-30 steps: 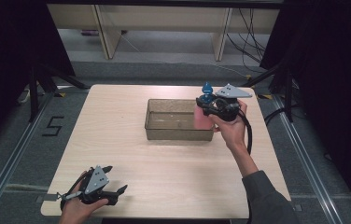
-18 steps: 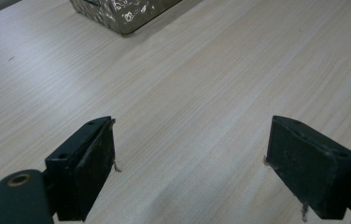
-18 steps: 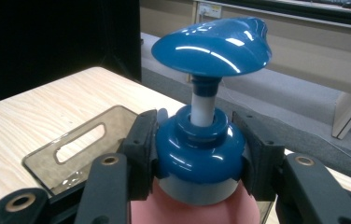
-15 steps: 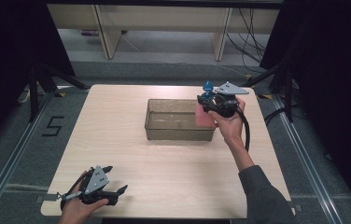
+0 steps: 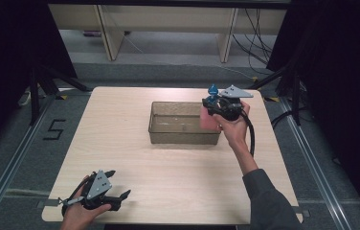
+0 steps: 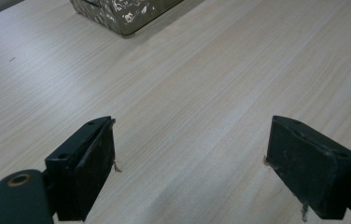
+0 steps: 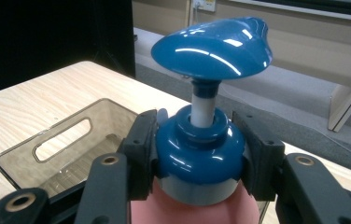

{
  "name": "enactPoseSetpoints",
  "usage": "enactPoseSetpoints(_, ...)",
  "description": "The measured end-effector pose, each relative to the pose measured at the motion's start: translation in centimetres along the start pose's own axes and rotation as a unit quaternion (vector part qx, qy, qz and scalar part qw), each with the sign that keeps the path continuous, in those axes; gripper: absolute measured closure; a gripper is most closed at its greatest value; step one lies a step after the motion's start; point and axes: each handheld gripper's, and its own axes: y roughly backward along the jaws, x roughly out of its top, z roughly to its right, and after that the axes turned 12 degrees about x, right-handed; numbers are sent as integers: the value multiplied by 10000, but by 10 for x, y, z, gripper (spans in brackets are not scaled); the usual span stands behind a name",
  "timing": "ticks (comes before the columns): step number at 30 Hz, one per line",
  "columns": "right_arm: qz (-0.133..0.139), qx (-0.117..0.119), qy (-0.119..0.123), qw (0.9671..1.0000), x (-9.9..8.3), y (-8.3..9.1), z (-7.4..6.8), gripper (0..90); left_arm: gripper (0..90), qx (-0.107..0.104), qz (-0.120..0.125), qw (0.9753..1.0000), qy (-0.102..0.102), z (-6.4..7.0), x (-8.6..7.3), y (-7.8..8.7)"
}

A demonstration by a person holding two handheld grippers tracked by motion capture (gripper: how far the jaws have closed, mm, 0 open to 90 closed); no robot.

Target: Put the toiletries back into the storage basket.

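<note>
Beside the smoky plastic bin (image 5: pixel 184 123), the right gripper (image 7: pixel 197 154) pinched a pink pump bottle (image 7: pixel 203 140) by its blue collar, apparently mid-transfer; next, lowering it inside. The left gripper (image 6: pixel 190 168) rested on the table (image 6: pixel 201 84), jaws spread, nothing between them.

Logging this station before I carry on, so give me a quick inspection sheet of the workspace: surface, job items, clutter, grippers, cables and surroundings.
Surface: light wood-grain table, bare around the work.
Job's things: pink pump bottle with blue pump head, held at the right end of the clear smoky bin, which looks empty.
Clutter: nothing seen.
Grippers: right gripper shut on the bottle's blue collar; left gripper open and holding nothing, at the table's near left corner.
Cables: black cable trails along the right forearm; loose wires on the floor beyond the table.
Surroundings: grey floor, pale shelving legs, black curtains on both sides.
</note>
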Motion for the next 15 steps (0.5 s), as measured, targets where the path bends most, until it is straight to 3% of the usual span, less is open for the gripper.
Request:
enactPoseSetpoints(1, -18, -11, 119, 9999, -2, -1, 2, 539, 150, 25, -18, 10000, -12, 0, 0, 0)
enactPoseSetpoints(4, -40, -5, 63, 10000, -3, -2, 1, 538, 149, 20, -17, 10000, -13, 0, 0, 0)
enactPoseSetpoints(5, -118, 36, -111, 9999, -4, -2, -1, 539, 149, 21, -17, 10000, -14, 0, 0, 0)
enactPoseSetpoints(6, -43, 68, 23, 10000, -5, -4, 2, 538, 150, 22, -16, 10000, -6, 0, 0, 0)
enactPoseSetpoints(8, -82, 46, -80, 9999, -8, -4, 0, 538, 149, 14, -5, 10000, -1, 0, 0, 0)
enactPoseSetpoints(13, -77, 9, 78, 9999, -13, -7, 2, 538, 149, 10, 0, 10000, 4, 0, 0, 0)
enactPoseSetpoints(15, -139, 70, 21, 9999, -14, -6, 2, 538, 150, 19, -2, 10000, -1, 0, 0, 0)
